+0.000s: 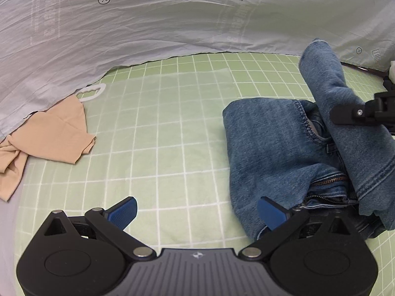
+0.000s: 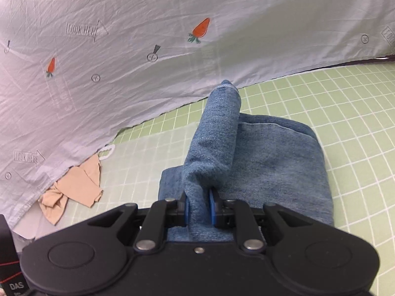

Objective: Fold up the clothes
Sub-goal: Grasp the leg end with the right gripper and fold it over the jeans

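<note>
Right hand-held gripper point(image 2: 199, 209) pinches a raised jeans point(image 2: 259, 167) fold; left hand-held gripper point(image 1: 197, 212) gapes wide, empty.

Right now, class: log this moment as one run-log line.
left gripper: open, idle | right gripper: shut on jeans, fold lifted | stage: mid-fold

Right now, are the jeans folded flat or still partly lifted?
Partly lifted. The jeans lie folded on the green mat, but the right gripper pinches one raised fold of denim.
</note>
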Motion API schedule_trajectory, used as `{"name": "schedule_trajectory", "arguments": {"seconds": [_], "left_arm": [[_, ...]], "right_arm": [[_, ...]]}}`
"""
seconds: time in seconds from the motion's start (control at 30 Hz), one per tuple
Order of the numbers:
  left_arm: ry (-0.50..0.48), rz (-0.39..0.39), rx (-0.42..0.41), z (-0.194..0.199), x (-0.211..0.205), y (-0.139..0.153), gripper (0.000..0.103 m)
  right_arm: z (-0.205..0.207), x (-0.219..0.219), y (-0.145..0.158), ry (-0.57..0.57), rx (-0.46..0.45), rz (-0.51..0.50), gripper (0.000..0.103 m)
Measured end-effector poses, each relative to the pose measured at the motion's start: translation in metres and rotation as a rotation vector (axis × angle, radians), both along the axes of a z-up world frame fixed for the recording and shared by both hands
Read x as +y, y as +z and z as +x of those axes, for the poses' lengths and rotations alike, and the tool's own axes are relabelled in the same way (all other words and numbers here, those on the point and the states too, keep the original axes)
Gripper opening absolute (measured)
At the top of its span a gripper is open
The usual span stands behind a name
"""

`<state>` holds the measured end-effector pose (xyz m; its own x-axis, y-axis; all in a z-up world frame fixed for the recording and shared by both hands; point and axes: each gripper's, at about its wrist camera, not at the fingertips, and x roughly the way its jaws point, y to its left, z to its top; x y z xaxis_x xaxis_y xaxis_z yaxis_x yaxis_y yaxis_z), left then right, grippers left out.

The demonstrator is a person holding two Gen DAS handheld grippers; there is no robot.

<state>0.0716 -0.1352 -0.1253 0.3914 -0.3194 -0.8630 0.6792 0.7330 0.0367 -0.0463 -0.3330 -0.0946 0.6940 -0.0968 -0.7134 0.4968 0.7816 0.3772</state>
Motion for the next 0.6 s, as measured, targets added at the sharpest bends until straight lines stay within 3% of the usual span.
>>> {"name": "schedule_trajectory", "arguments": {"seconds": [0.17,0.4,0.6], "left_arm": [[0.032,0.021,0.046,0.016,0.012,-0.016,0.102],[0.020,0.028,0.078,0.015,0.004,-0.025,0.102],[-0.003,0.035,0.050,-0.002,-0.001,-0.017,0.102]], "right_arm": [[0.021,0.005,-0.039,-0.038,0.048,0.050,0.018],[0.010,-0.005,-0.042,-0.067,-0.002,0.139,0.019],[-0.002,-0.012,-0.040,-0.074,-0.082,0.288,0.033]]}}
